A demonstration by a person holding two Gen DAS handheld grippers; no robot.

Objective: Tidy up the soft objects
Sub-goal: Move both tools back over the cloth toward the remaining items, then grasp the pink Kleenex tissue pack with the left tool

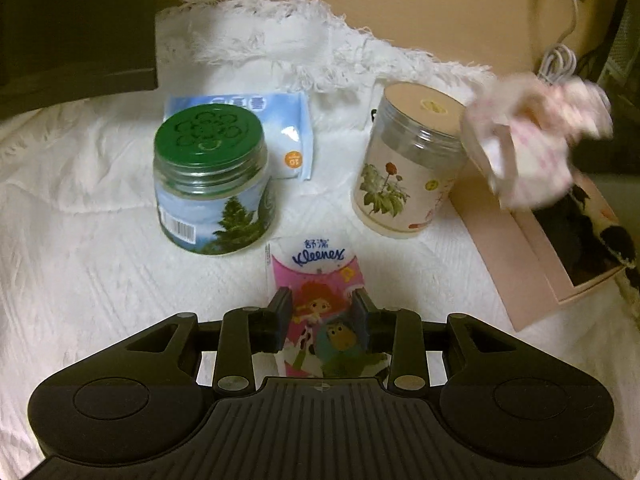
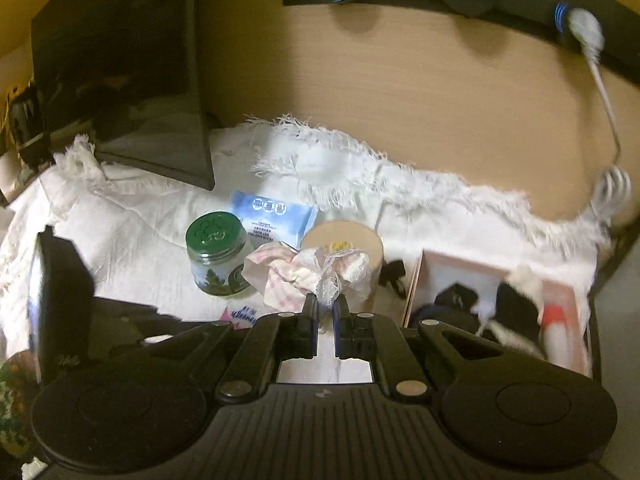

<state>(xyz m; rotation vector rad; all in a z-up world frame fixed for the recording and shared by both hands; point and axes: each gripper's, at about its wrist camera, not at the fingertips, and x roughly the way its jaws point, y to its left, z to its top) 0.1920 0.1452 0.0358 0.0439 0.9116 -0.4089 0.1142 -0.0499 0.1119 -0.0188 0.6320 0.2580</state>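
two grippers work over a white fringed cloth (image 1: 100, 208) spread against a tan wooden wall (image 2: 420, 92). the left gripper (image 1: 320, 312) is clamped on a kleenex tissue pack (image 1: 316, 280) lying just in front of the green-lidded jar (image 1: 212, 176). the right gripper (image 2: 325, 316), jaws pinched narrow, grips a pink lacy cloth (image 2: 316, 272) to the right of that jar, near the pink box (image 1: 532, 240) holding dark soft items. a flowered canister (image 1: 408, 168) stands beside the jar.

Wipes pack (image 1: 256, 120) behind green-lidded jar (image 1: 212, 180), left of floral canister (image 1: 408, 168)
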